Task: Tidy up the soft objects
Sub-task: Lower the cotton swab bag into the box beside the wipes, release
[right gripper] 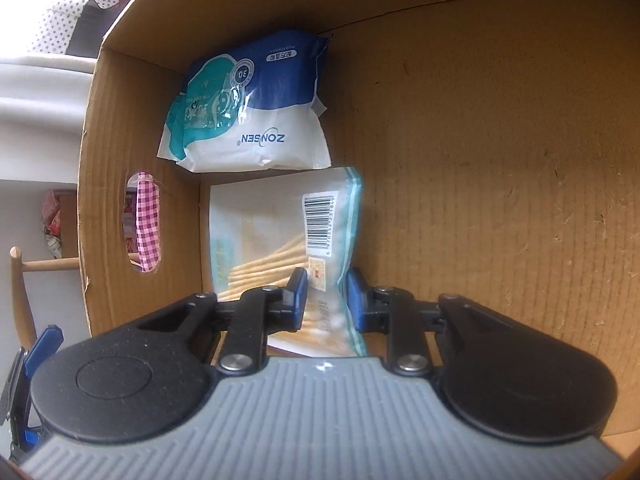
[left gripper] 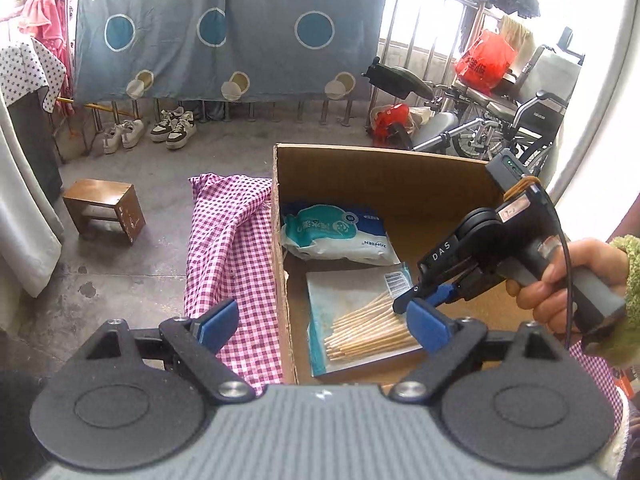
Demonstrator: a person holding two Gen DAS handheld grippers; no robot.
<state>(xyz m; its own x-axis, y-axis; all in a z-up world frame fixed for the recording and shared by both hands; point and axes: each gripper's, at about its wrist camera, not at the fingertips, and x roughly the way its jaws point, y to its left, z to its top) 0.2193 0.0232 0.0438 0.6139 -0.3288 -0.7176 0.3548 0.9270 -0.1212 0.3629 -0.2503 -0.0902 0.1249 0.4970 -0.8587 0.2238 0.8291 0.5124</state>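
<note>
Pale stick packet (right gripper: 280,240) between right gripper (right gripper: 326,300) pads.

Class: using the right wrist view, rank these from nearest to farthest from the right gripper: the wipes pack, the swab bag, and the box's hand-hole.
1. Swab bag: between the right gripper's fingers, on the box floor.
2. Hand-hole: left wall.
3. Wipes pack: beyond the bag, far corner.
</note>
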